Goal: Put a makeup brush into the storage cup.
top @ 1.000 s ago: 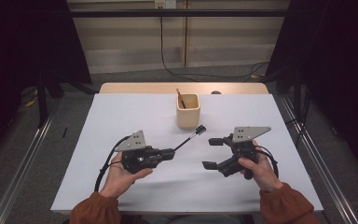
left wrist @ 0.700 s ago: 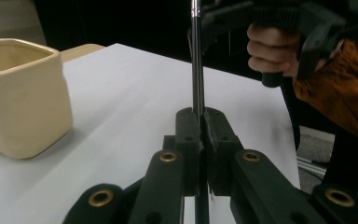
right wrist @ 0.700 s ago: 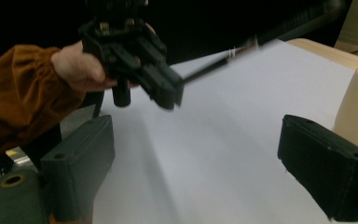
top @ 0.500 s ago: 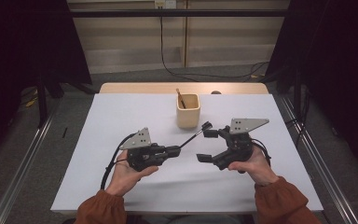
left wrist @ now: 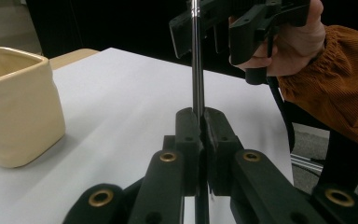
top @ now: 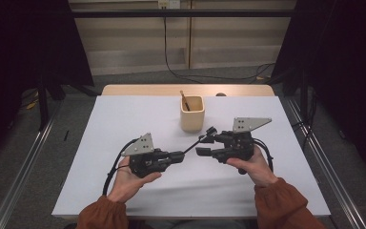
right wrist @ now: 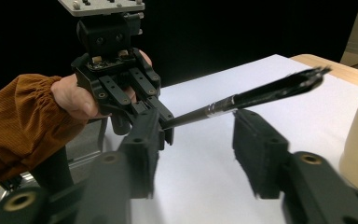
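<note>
My left gripper's (top: 180,155) fingers (left wrist: 189,135) are clamped on a thin black-handled brush with a silver ferrule (right wrist: 242,97), which runs from them into the gap of my right gripper (top: 205,145). Those fingers (right wrist: 261,154) have just been closing, still apart, brush between them untouched. A cream ceramic cup (top: 192,113) stands just beyond.

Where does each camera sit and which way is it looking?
High view: above the person's side, looking forward and down at the table; forearms, both tongs.
Left gripper view: rides the left tongs, looking along the clamped brush.
Right gripper view: rides the right tongs, facing the left hand.
All views share the cream cup.
</note>
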